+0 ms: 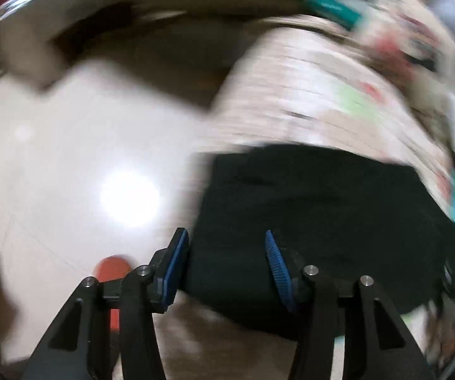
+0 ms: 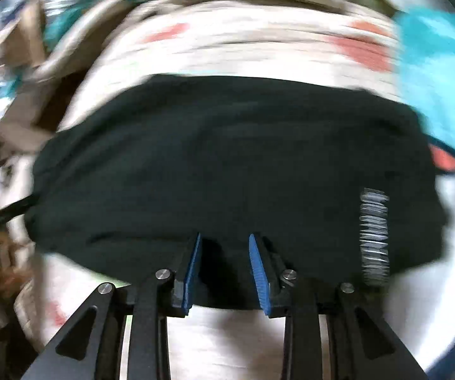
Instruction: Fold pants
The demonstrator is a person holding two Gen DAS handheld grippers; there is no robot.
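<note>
The black pants (image 2: 227,164) lie folded in a compact block on a pale printed bedsheet (image 2: 243,50); a white label (image 2: 374,234) shows near their right end. My right gripper (image 2: 224,237) is open, its blue pads over the near edge of the pants, holding nothing. In the left wrist view the pants (image 1: 322,221) fill the right half. My left gripper (image 1: 224,237) is open at their left near corner, with the cloth edge between the fingers but not pinched. Both views are motion-blurred.
A glossy pale floor (image 1: 69,158) lies left of the bed, with a red object (image 1: 113,269) on it. Teal cloth (image 2: 439,76) lies at the bed's right. Clutter (image 2: 3,101) stands to the left of the bed.
</note>
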